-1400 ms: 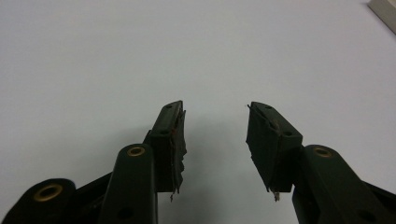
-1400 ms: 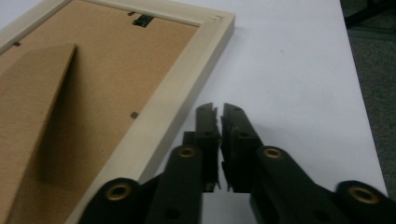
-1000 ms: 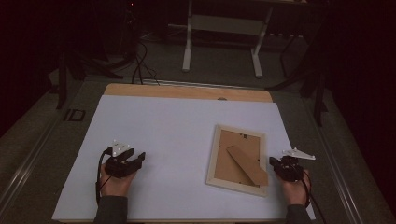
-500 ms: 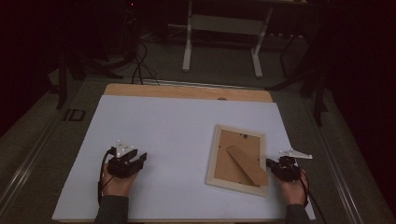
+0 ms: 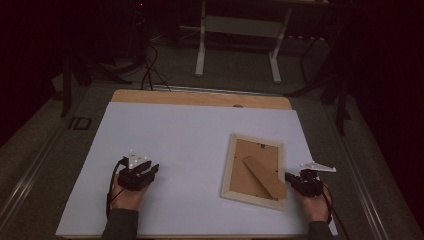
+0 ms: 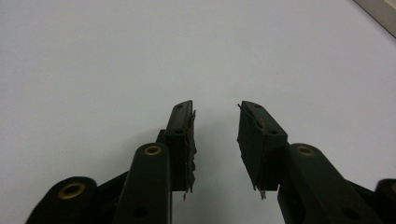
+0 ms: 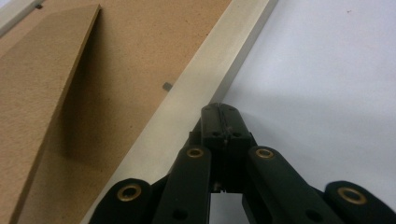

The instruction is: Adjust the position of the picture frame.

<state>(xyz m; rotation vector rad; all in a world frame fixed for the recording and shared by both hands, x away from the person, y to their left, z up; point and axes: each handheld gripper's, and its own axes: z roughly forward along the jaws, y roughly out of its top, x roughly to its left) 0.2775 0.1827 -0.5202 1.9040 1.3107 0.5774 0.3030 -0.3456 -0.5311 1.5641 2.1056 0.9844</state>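
Dark floor and the legs of a white stand (image 5: 235,45) lie beyond the far edge of my tabletop (image 5: 200,97), most of which is covered by a big white sheet (image 5: 195,145). Lying flat and face down on the sheet's right half is the picture frame (image 5: 256,170), pale wooden border around a brown backing board, and I place everything else from it. Its fold-out stand flap (image 5: 264,176) runs diagonally across the backing toward the frame's near right corner. My right hand (image 5: 316,202) rests just beside that near right corner, holding my right claw (image 5: 289,177), whose tips sit at the frame's right border; in the right gripper view the right claw (image 7: 223,114) has its two black jaws pressed together with nothing between them, right at the pale border's outer edge, though I cannot tell whether they touch it. Well to the left of the frame, on bare sheet, my left hand (image 5: 127,196) holds my left claw (image 5: 151,170); in the left gripper view its jaws stand apart over plain white, and a corner of the frame's pale edge shows far off at the top right.
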